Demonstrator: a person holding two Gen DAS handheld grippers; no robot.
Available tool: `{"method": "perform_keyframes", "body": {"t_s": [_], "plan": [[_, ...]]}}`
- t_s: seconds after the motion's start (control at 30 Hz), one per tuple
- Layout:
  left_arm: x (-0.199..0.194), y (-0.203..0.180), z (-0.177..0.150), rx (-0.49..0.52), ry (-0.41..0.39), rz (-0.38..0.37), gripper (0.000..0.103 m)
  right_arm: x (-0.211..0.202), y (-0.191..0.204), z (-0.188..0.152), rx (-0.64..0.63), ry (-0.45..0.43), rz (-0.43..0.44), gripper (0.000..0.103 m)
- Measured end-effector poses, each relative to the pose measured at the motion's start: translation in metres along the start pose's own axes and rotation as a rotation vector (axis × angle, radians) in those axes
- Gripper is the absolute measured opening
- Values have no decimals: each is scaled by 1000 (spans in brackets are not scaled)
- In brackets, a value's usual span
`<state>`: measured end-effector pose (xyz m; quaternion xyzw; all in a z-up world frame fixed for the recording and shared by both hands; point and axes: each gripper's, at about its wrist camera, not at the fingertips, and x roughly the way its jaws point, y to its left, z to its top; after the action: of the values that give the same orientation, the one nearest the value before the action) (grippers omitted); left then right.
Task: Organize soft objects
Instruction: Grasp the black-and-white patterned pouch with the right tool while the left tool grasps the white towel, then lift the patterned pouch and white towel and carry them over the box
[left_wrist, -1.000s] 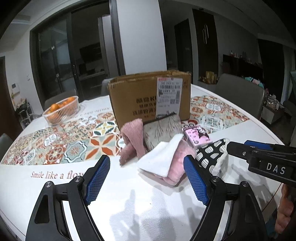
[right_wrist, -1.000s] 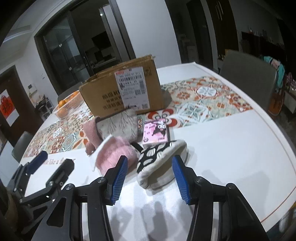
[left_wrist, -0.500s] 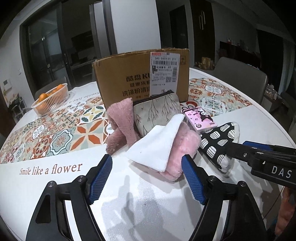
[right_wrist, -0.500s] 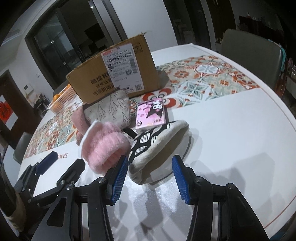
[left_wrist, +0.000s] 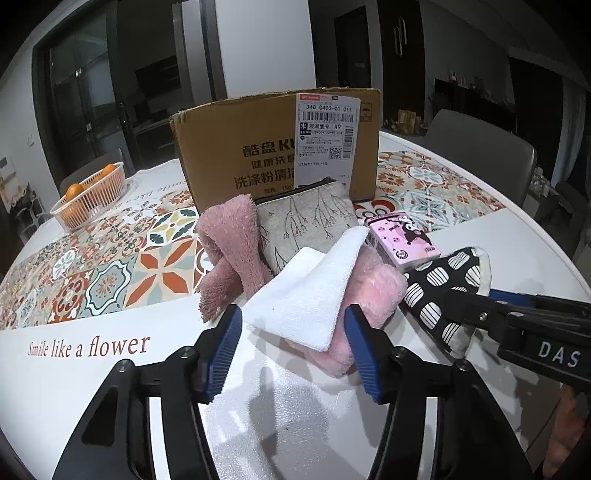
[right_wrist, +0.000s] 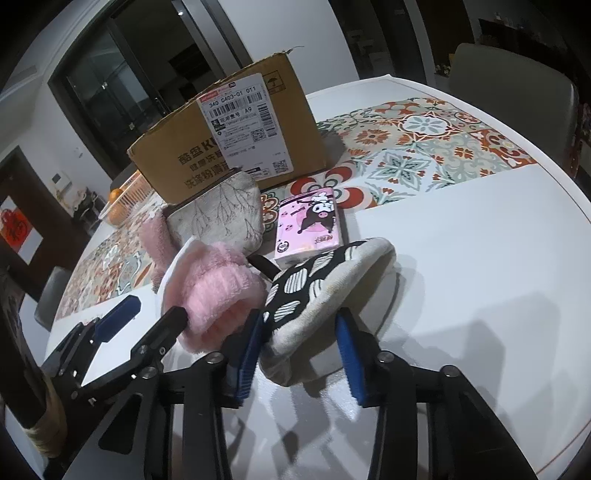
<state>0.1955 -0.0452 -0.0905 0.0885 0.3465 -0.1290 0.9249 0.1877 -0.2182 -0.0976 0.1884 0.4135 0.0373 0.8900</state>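
Soft items lie in a pile before a cardboard box (left_wrist: 273, 147): a white folded cloth (left_wrist: 310, 291) on a fluffy pink item (left_wrist: 373, 291), a dusty pink towel (left_wrist: 232, 251), a beige branch-print pouch (left_wrist: 310, 221), a pink tissue pack (left_wrist: 402, 240) and a black-and-white patterned mitt (right_wrist: 325, 284). My left gripper (left_wrist: 295, 350) is open, its blue pads either side of the white cloth and pink item. My right gripper (right_wrist: 299, 354) is open, its pads straddling the near end of the mitt.
A basket of oranges (left_wrist: 88, 195) stands at the far left on the patterned table runner (left_wrist: 110, 266). A grey chair (left_wrist: 480, 155) stands beyond the round white table's right edge (right_wrist: 517, 258). The box also shows in the right wrist view (right_wrist: 229, 140).
Both grippers have moved forward to the pile. The left pads now flank the white cloth and pink item; the right pads now flank the mitt's end and stand closer together.
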Motion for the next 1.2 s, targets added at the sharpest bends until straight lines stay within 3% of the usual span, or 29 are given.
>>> {"method": "perform_keyframes", "body": {"t_s": [0.27,0.43,0.57,0.7,1.2], "plan": [[-4,5,3,-11,-33,18,53,0,4,1,-11,-9,-3,32],[3,4,5,-18,-18,0,45,2,3,1,-11,-5,-7,30],[5,1,8,-11,-21,-6,21,3,1,0,-4,-1,-3,28],[6,1,9,-11,-22,-16,9,2,2,0,-8,-13,-7,21],[-16,8,17,-74,-115,-44,5,-27,13,7,-40,-139,-17,13]]}}
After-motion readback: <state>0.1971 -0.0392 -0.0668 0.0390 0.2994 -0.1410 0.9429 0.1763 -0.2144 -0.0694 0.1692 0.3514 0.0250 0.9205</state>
